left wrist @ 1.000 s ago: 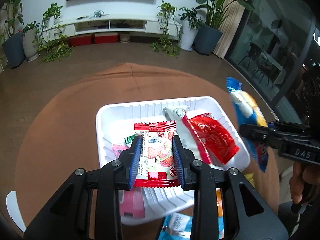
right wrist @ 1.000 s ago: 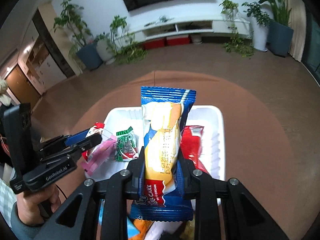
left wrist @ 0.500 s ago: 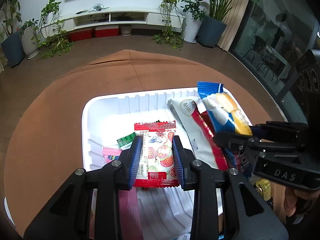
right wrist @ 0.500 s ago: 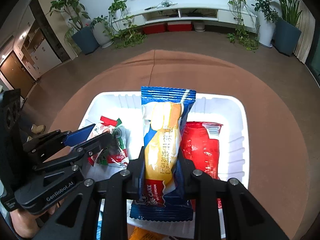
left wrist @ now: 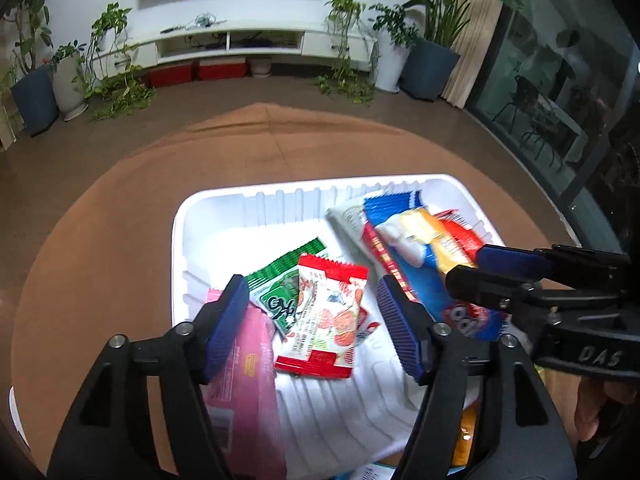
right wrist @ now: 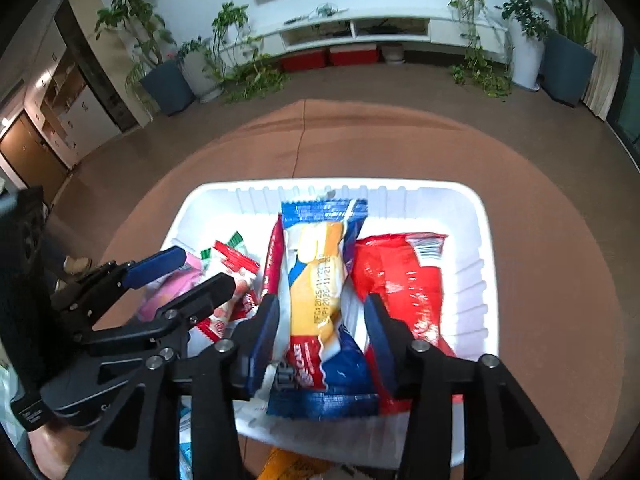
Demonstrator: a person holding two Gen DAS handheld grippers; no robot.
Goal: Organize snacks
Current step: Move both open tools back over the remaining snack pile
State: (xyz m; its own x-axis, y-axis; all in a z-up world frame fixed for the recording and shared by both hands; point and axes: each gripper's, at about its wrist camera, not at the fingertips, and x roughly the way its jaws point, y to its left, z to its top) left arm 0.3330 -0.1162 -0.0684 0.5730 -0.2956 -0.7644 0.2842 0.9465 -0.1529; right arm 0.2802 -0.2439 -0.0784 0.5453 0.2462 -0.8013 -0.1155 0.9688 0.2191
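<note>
From the left wrist camera, the left gripper is being held low over the white foam tray, its jaws spread wide. The red-and-white strawberry snack packet is lying loose between them on the tray floor, touched by neither pad as far as can be told, and overlapping a green sachet. A pink packet is lying under the left finger. On the far side, the right gripper is being seen over the blue cream cake packet.

From the right wrist camera, the right gripper is being shown with jaws parted, a gap being visible on both sides of the blue cream cake packet, which is resting in the white foam tray, lapping a red pouch. The left gripper is being seen open beside the pink packet.

The step being judged in hand is the placing of two snacks into the tray. What is being called for next is a clean lift of both tools straight out, without either wrapper being snagged, and a reach for the snacks left outside the near rim.
</note>
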